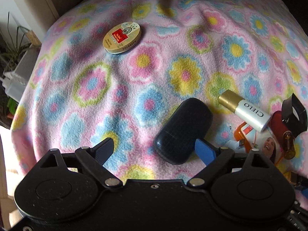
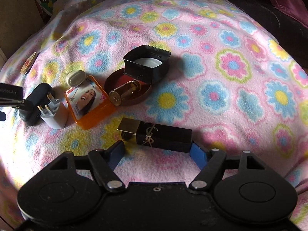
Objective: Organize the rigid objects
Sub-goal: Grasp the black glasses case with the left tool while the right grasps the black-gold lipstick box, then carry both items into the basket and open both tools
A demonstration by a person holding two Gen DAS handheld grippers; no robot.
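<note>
My left gripper (image 1: pixel 154 150) is open, with a dark blue oval case (image 1: pixel 182 130) lying just inside its right finger (image 1: pixel 204 150). A round gold tin (image 1: pixel 122 38) lies far ahead on the left. A white CIELO tube with a gold cap (image 1: pixel 244 109) lies right of the case. My right gripper (image 2: pixel 157 152) is open, with a black and gold YSL lipstick (image 2: pixel 159 135) lying crosswise between its fingertips. Beyond it lie an orange card case (image 2: pixel 88 104), a white plug (image 2: pixel 54 115), a brown dish (image 2: pixel 129 88) and a black square box (image 2: pixel 148 63).
Everything rests on a pink flowered fleece blanket (image 1: pixel 173 67) over a rounded surface. A small amber bottle (image 2: pixel 125 93) lies in the brown dish. The left gripper shows at the left edge of the right wrist view (image 2: pixel 11 98). Plants and boxes stand off the blanket's left side (image 1: pixel 13 57).
</note>
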